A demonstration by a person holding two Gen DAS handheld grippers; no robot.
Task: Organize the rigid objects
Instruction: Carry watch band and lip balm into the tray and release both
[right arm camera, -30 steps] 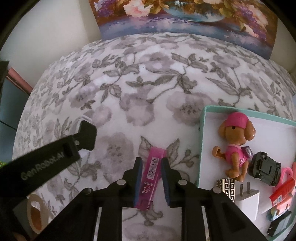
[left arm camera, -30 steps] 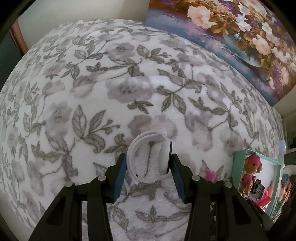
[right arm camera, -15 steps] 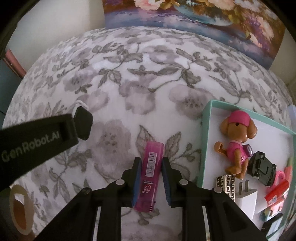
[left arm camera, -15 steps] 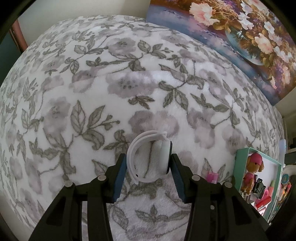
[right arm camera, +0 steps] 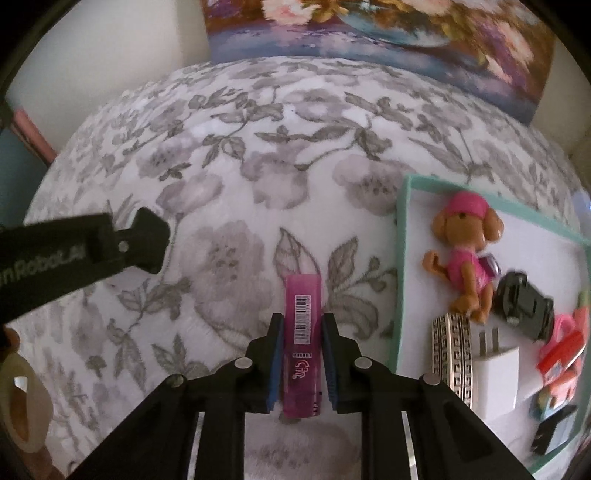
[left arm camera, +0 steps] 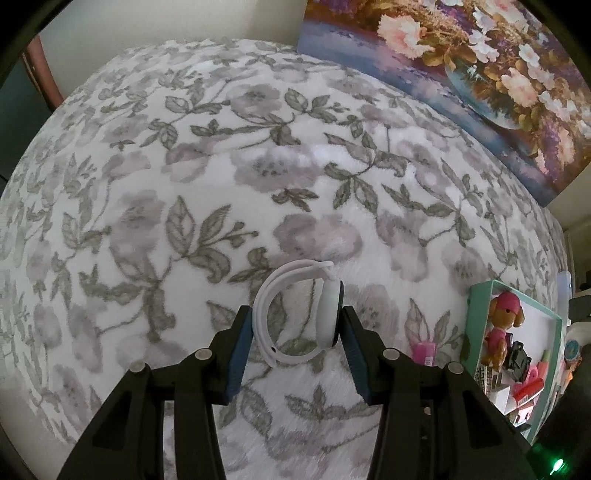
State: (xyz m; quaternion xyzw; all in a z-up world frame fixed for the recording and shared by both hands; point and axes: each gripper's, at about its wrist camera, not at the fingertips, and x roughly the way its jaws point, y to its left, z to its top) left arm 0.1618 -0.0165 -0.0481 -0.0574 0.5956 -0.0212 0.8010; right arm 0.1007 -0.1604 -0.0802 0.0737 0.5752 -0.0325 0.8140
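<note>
My left gripper [left arm camera: 295, 321] is shut on a white watch [left arm camera: 328, 314], its looped strap standing up off the floral blanket [left arm camera: 184, 166]. In the right wrist view my right gripper [right arm camera: 303, 325] points down at the blanket. Its jaws are closing tight on a pink lighter [right arm camera: 303, 295] with a barcode label, and the pads press both long sides. The lighter [left arm camera: 423, 350] also shows at the left wrist view's right side, beside the tray. One black finger of the left gripper [right arm camera: 144, 247] reaches in from the left of the right wrist view.
A teal-rimmed white tray [right arm camera: 402, 258] lies right of the lighter, holding a toy dog [right arm camera: 465, 251], a black toy car [right arm camera: 524, 306], a white plug [right arm camera: 495, 373], a patterned band [right arm camera: 452, 354] and several small items. A tape roll [right arm camera: 18, 398] sits bottom left. A flower painting [right arm camera: 369, 29] leans at the back.
The pink lighter has turned from tilted to straight between the right jaws, which have pinched in on it. The right gripper shifted a little over the blanket. The left gripper kept still.
</note>
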